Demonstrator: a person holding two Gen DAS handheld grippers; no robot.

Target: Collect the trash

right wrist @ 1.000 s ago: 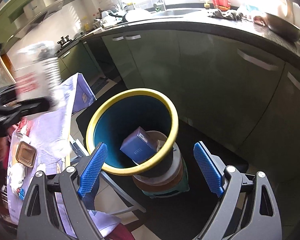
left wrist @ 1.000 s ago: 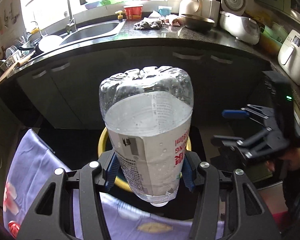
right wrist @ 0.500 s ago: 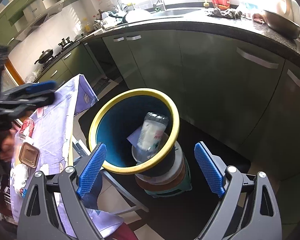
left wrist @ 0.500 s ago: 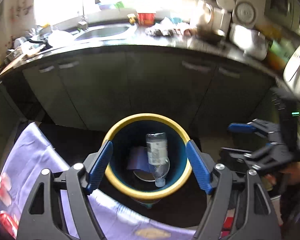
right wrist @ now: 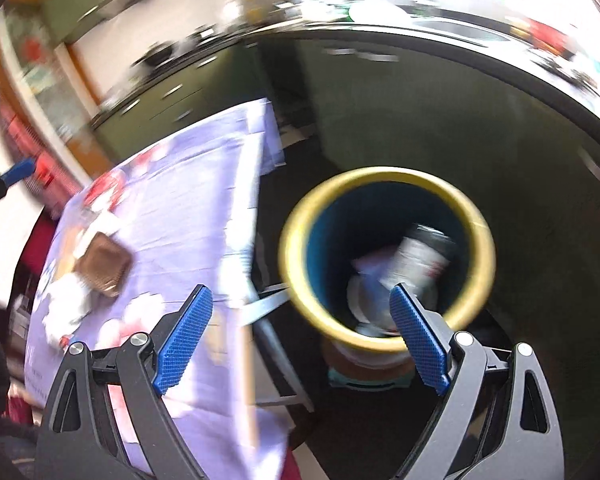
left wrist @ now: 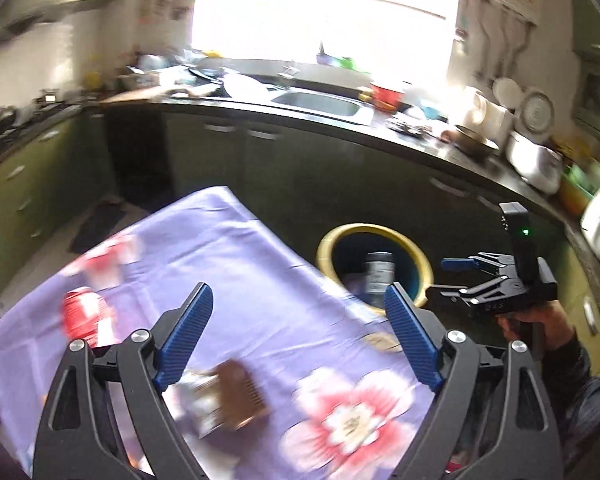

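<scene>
Seen from the left wrist, a red drink can [left wrist: 83,312] is standing at the left on the lilac flower-printed tablecloth [left wrist: 236,280], and a brown ribbed square tray [left wrist: 236,398] is lying nearer, beside something white and blurred. The left gripper [left wrist: 298,332] is hanging over this cloth with its blue-padded jaws spreading wider and nothing between them. Further right, past the table's edge, the yellow-rimmed blue waste bin [left wrist: 380,229] is holding a clear plastic bottle with a white label [left wrist: 378,278]. At the far right this view alone is showing the right gripper [left wrist: 456,280] from the side, carried in a hand [left wrist: 540,320]. The right wrist view is showing that gripper [right wrist: 300,332] with its jaws standing apart and empty, the same tray [right wrist: 104,266] at the left, and deeper into the bin [right wrist: 380,176], where the bottle [right wrist: 422,260] is leaning over a pale purple box [right wrist: 370,266] and a white round piece that is too blurred to make out.
</scene>
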